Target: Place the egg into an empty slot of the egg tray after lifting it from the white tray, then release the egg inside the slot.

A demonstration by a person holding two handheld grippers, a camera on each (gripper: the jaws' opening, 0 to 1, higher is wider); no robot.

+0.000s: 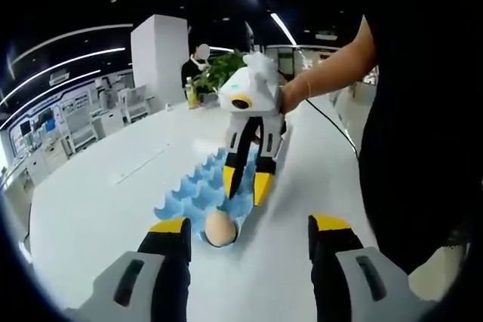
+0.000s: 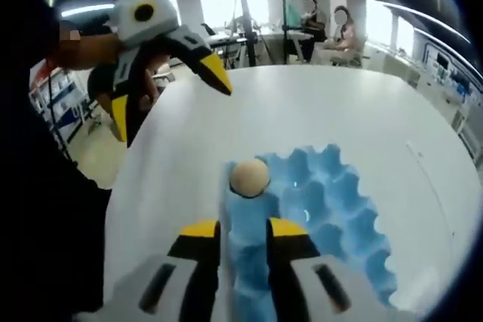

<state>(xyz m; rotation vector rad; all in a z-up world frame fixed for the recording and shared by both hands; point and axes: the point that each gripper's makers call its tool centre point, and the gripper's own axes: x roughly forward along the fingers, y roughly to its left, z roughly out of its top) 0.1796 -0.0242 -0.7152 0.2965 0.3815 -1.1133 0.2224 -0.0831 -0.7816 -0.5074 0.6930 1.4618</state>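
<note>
Egg (image 2: 250, 177) seated in corner slot of blue egg tray (image 2: 332, 209). Right gripper (image 2: 243, 233) jaws parted, empty, above tray; left gripper (image 1: 248, 224) spread wide, empty. Release judged complete; next: retreat clear.

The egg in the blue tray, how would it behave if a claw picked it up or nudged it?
The egg looks smooth and round, so it would likely slip or roll once out of its cup in the blue tray. Probably light, and its shell may crack under a hard squeeze.

A matt, pale-shelled egg (image 2: 250, 177) sits in a blue egg tray (image 2: 324, 216) of moulded, faintly shiny plastic, on a smooth white tabletop (image 2: 362, 103) with a soft sheen. The left claw (image 1: 247, 233) and right claw (image 2: 243, 237) wear hard black plastic with yellow tips.
</note>
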